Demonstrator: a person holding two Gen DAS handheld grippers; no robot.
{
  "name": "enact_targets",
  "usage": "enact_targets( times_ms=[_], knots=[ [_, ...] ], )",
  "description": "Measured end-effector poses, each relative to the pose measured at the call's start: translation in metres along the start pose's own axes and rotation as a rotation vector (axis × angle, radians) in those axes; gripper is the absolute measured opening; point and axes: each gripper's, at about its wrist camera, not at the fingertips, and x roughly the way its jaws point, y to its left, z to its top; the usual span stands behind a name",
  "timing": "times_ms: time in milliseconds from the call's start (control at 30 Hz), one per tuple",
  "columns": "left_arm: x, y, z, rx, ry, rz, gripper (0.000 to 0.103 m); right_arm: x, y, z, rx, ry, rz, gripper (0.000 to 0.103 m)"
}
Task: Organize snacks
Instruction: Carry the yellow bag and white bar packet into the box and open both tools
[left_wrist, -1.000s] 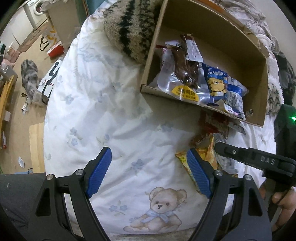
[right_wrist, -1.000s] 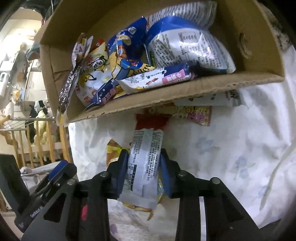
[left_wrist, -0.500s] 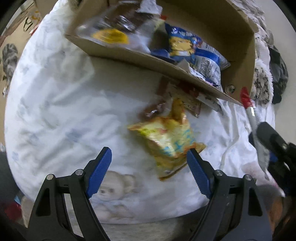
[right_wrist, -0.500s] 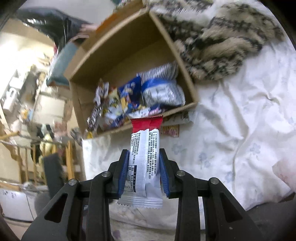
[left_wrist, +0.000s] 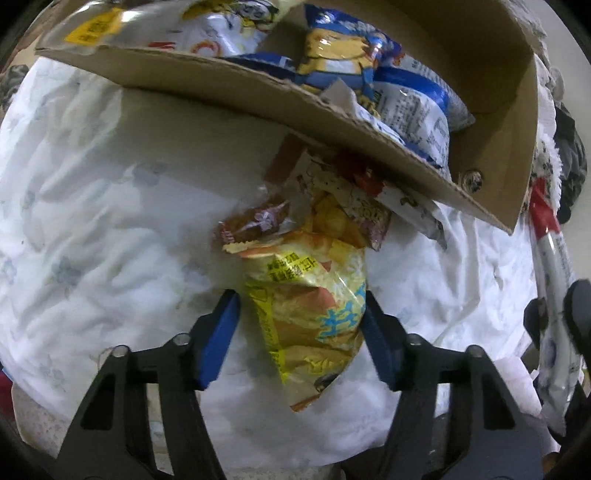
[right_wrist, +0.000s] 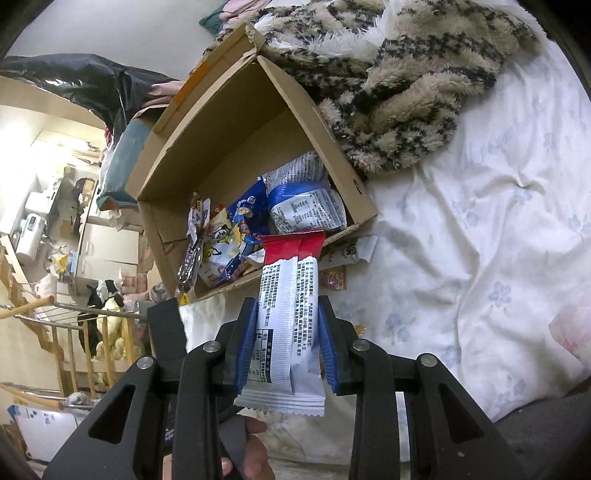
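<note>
A cardboard box (left_wrist: 229, 79) (right_wrist: 236, 122) with several snack packs lies on a white bedsheet. My left gripper (left_wrist: 301, 332) is open, its blue pads on either side of a yellow chip bag (left_wrist: 306, 295) on the sheet in front of the box; the right pad touches the bag. A brown snack pack (left_wrist: 255, 221) and a pink-edged pack (left_wrist: 354, 199) lie by the box edge. My right gripper (right_wrist: 288, 339) is shut on a white and red snack bar (right_wrist: 286, 314) and holds it above the sheet, in front of the box. The bar also shows in the left wrist view (left_wrist: 554, 258).
A furry striped blanket (right_wrist: 388, 81) lies beside the box. The flowered sheet (right_wrist: 480, 221) spreads to the right. A wooden rail (right_wrist: 55, 332) and room clutter lie past the bed's edge at left.
My left gripper has moved forward and narrowed around the yellow chip bag. My right gripper has lifted the snack bar up and back from the box.
</note>
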Motion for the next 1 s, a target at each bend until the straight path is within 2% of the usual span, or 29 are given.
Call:
enact_targets(
  times_ms=[67,133,267,467,600,733,867,1000],
  knots=[
    [-0.001,-0.007,0.001,0.028,0.006,-0.01,0.033,0.001,0.001,0.001,0.007,-0.001,0.009,0.033],
    [-0.006,-0.016,0.001,0.072,0.01,-0.011,0.027,0.001,0.0,0.002,0.013,-0.003,0.016,0.033],
    [-0.025,-0.021,-0.01,0.125,0.015,-0.006,0.025,0.0,0.002,0.002,0.012,-0.003,0.016,0.033],
    [-0.082,-0.02,-0.017,0.219,-0.072,-0.007,0.025,-0.002,0.009,0.001,-0.002,-0.014,0.046,0.033],
    [-0.122,-0.013,0.004,0.223,-0.151,-0.019,0.025,-0.004,0.017,0.003,-0.03,-0.026,0.072,0.033],
    [-0.158,-0.015,0.026,0.294,-0.272,0.029,0.025,-0.006,0.023,0.011,-0.039,-0.046,0.097,0.033],
    [-0.172,-0.02,0.054,0.357,-0.346,0.074,0.025,-0.007,0.037,0.025,-0.09,-0.074,0.102,0.033],
    [-0.174,-0.021,0.078,0.399,-0.365,0.115,0.025,0.001,0.055,0.045,-0.168,-0.098,0.087,0.033]
  ],
)
